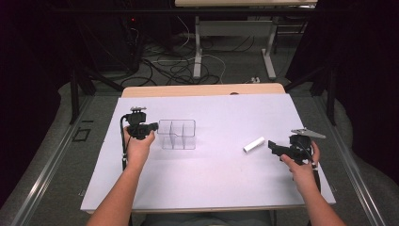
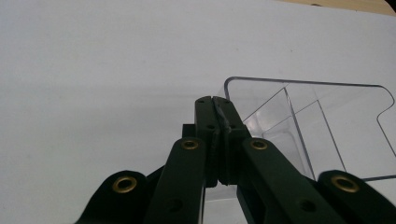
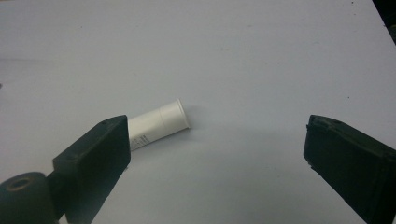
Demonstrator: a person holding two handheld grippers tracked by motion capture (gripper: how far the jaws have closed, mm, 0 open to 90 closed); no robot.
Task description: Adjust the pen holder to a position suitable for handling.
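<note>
Left of centre in the high view, the left gripper (image 1: 153, 126) has its jaws clenched on the near wall of the clear organizer (image 1: 177, 134); it looks rigid, light and slick, so a rim pinch suits it. Over at right, the right gripper (image 1: 272, 146) stands released, pointing at the white tube (image 1: 253, 144) lying just beyond. Likely light and prone to roll; best taken across its middle.
</note>
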